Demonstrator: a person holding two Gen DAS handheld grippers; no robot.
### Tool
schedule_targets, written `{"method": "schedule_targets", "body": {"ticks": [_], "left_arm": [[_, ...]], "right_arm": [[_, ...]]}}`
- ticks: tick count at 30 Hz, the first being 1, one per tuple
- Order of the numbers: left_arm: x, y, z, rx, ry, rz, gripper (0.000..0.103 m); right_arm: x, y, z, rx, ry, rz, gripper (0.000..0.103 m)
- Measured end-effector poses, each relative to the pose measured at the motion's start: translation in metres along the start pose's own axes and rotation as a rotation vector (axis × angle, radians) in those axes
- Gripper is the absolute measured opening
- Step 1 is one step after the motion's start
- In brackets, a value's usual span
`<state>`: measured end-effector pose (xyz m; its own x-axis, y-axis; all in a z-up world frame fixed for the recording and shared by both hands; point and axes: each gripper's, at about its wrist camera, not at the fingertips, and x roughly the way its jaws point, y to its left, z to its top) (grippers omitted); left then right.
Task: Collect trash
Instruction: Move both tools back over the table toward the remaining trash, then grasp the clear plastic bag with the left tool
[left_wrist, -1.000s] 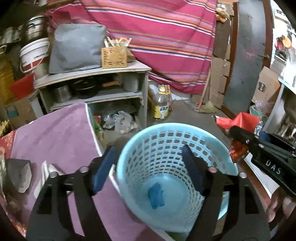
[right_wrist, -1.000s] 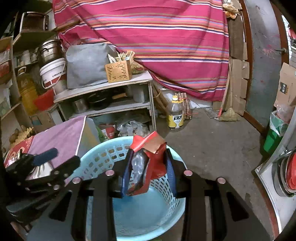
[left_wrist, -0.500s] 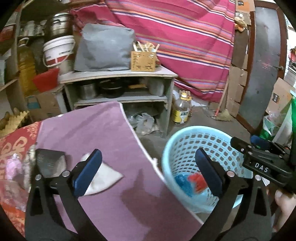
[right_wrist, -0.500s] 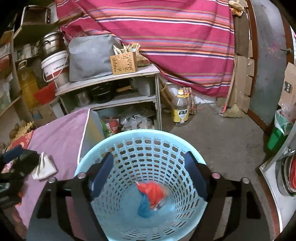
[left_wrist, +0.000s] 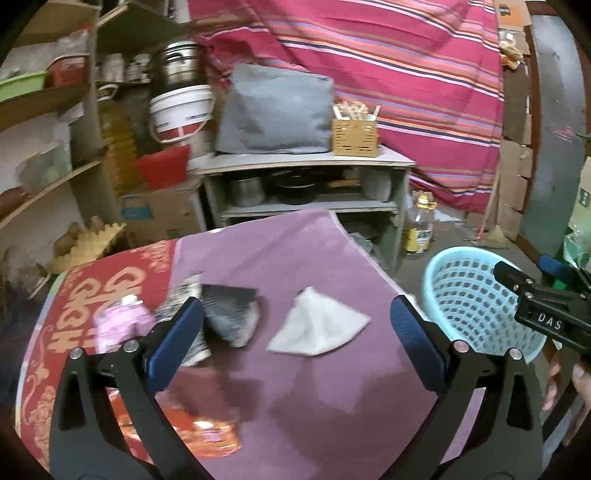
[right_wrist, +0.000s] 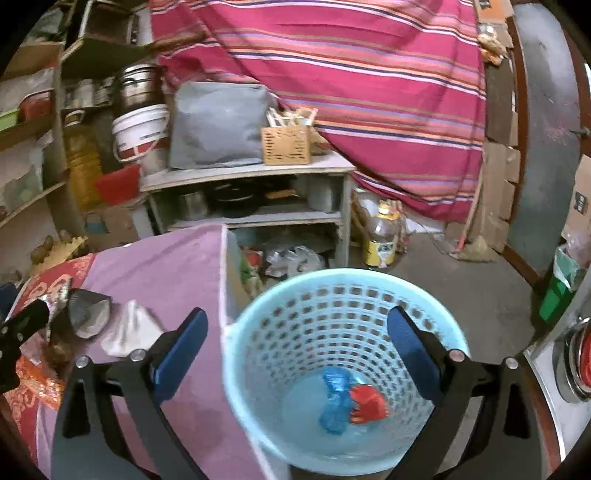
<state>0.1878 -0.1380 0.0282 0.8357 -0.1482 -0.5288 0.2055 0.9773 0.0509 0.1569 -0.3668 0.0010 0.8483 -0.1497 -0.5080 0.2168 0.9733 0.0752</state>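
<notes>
basket (right_wrist: 343, 306): pale blue perforated plastic, round; crumpled blue wrapper (right_wrist: 335, 402) and red wrapper (right_wrist: 367, 404) lay inside
left gripper (left_wrist: 295, 345): jaws spread wide, empty, lower centre
right gripper (right_wrist: 295, 350): jaws spread wide, empty

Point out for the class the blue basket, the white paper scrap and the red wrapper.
blue basket (right_wrist: 295, 291), right wrist view, on its far inner wall.
white paper scrap (left_wrist: 317, 326), left wrist view, on its middle.
red wrapper (right_wrist: 367, 402), right wrist view, on its middle.
</notes>
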Motion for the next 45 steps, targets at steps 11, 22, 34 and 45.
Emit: {"method": "schedule_targets", "body": {"ticks": [11, 22, 34, 45], "left_arm": [[-0.015, 0.087, -0.040, -0.051, 0.045, 0.118, 0.098], [-0.010, 0.135, -0.085, -0.087, 0.085, 0.143, 0.098], [0.010, 0.151, -0.084, -0.146, 0.130, 0.058, 0.098], [0.017, 0.131, -0.072, -0.073, 0.128, -0.014, 0.022]], "right_arm": [[0.000, 0.062, -0.010, -0.068, -0.001, 0.056, 0.097], [0.005, 0.103, -0.025, -0.185, 0.015, 0.018, 0.097], [0.024, 0.120, -0.028, -0.156, 0.075, 0.025, 0.097], [0.024, 0.155, -0.035, -0.221, 0.080, 0.066, 0.097]]}}
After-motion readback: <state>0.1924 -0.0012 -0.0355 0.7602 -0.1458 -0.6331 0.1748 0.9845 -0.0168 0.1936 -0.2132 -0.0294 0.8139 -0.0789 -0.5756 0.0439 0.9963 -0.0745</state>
